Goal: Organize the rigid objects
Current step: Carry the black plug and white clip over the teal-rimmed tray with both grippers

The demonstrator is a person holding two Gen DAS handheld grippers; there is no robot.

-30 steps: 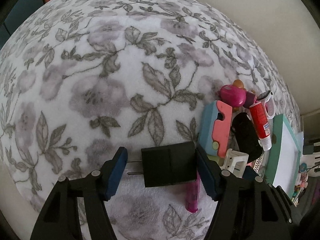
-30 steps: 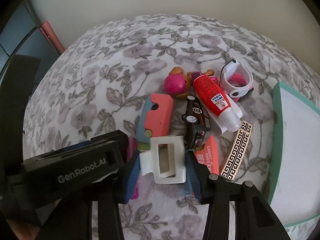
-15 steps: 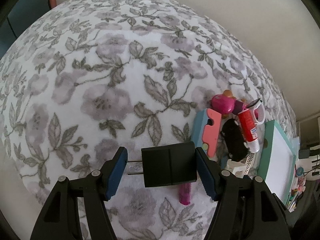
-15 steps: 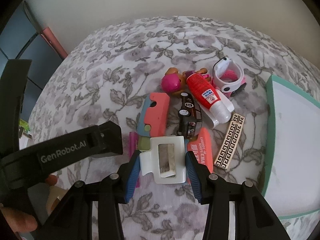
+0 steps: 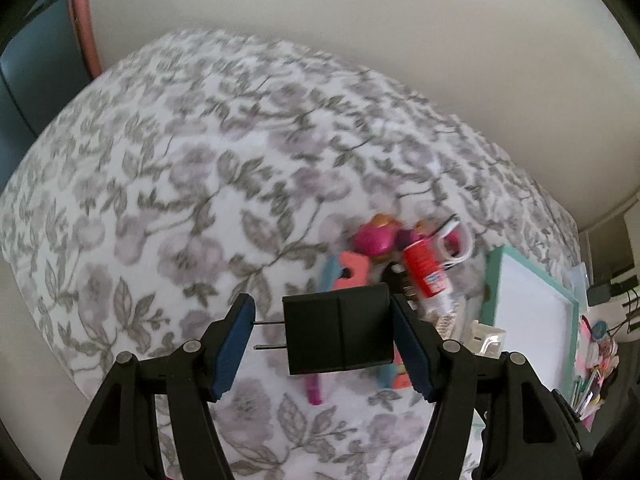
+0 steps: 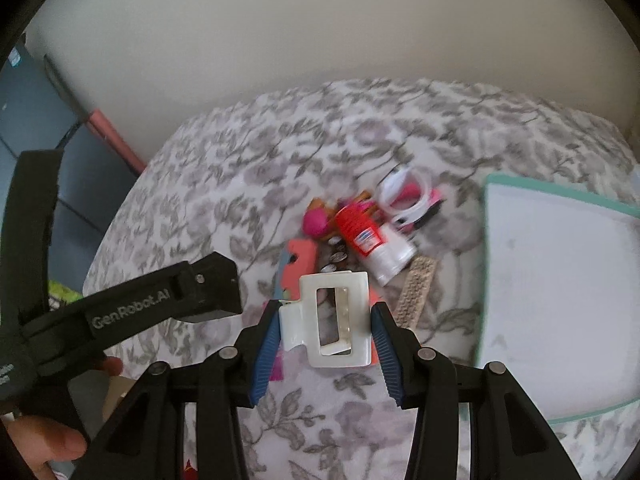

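My left gripper [image 5: 320, 340] is shut on a black plug charger [image 5: 338, 334]: its prongs meet the left pad and its body the right pad, high above the floral blanket [image 5: 180, 184]. In my right gripper [image 6: 324, 320] sits a white hair claw clip [image 6: 360, 300], gripped by both blue pads. Below lies a pile: a pink toy [image 6: 316, 222], a red and white tube [image 6: 368, 240], a white and pink wristband [image 6: 412, 200], a coral block [image 6: 302, 264] and a gold patterned strip [image 6: 416, 292].
A white tray with a teal rim [image 6: 560, 190] lies right of the pile. The left gripper's black housing [image 6: 160, 304] and a hand [image 6: 52, 448] fill the lower left of the right wrist view. A pink pen [image 5: 315, 390] lies under the charger. A pale wall stands behind the bed.
Both grippers have risen with the charger and the clip still held. The pile looks smaller and farther below, and more of the wall shows.
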